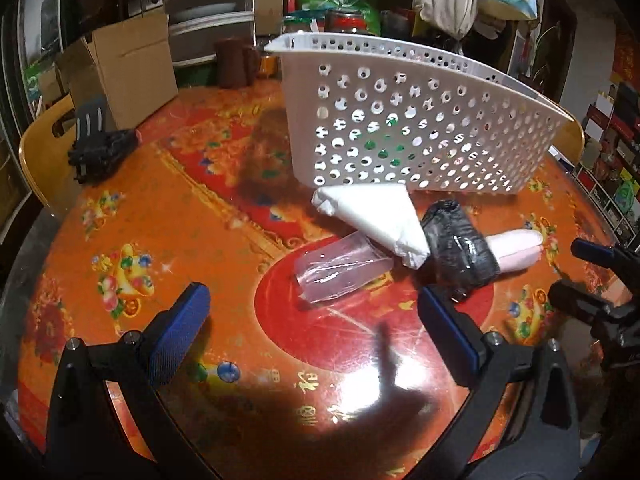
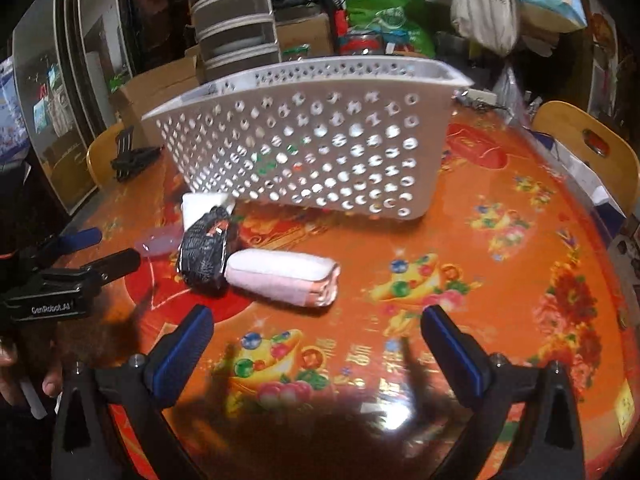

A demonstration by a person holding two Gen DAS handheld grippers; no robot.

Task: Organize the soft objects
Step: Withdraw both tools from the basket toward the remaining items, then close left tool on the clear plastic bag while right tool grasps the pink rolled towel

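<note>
— Soft bundles: white [image 1: 376, 216], black [image 1: 460, 248], pink [image 2: 284, 276], clear [image 1: 336, 268], clustered before basket [image 1: 420, 120] on table [image 1: 160, 208].
— Left gripper [image 1: 316, 320], right gripper [image 2: 316, 332]: spread wide, empty.

Both cameras look low over the table [image 1: 168, 216], quite near. The left one faces from the left, the right one from the right. Both see the white basket [image 1: 416, 120] and the bundles before it.
</note>
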